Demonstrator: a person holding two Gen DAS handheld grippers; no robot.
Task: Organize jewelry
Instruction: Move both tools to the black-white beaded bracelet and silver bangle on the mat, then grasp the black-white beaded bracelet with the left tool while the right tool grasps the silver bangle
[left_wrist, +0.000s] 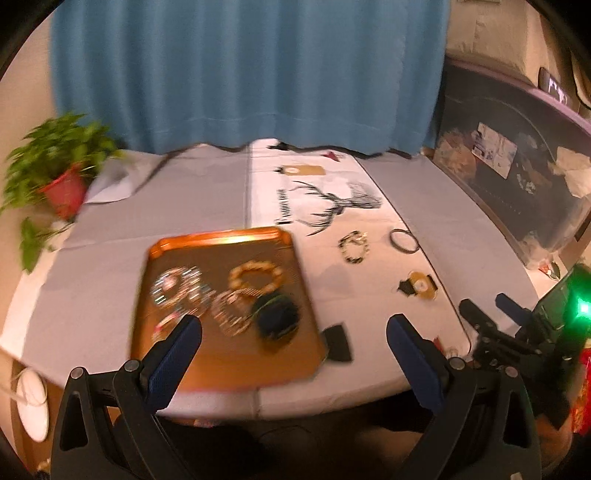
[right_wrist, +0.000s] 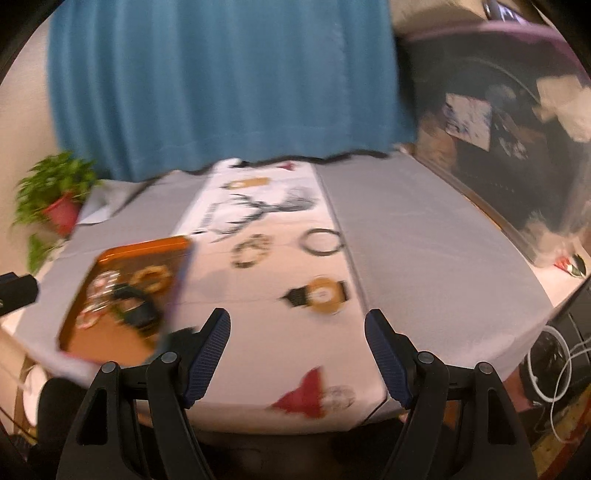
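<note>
Glossy orange tray (left_wrist: 221, 240); matt cloth table cover (left_wrist: 184, 192).

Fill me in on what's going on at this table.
A person holds a two-finger gripper in each hand, sorting jewelry. The left gripper and right gripper both stand open and empty above the table's near edge. An orange tray on the left already holds several bracelets, among them an amber bead bracelet. Still loose on the white runner are a black-and-white bead bracelet, a thin dark bangle and a gold watch.
</note>
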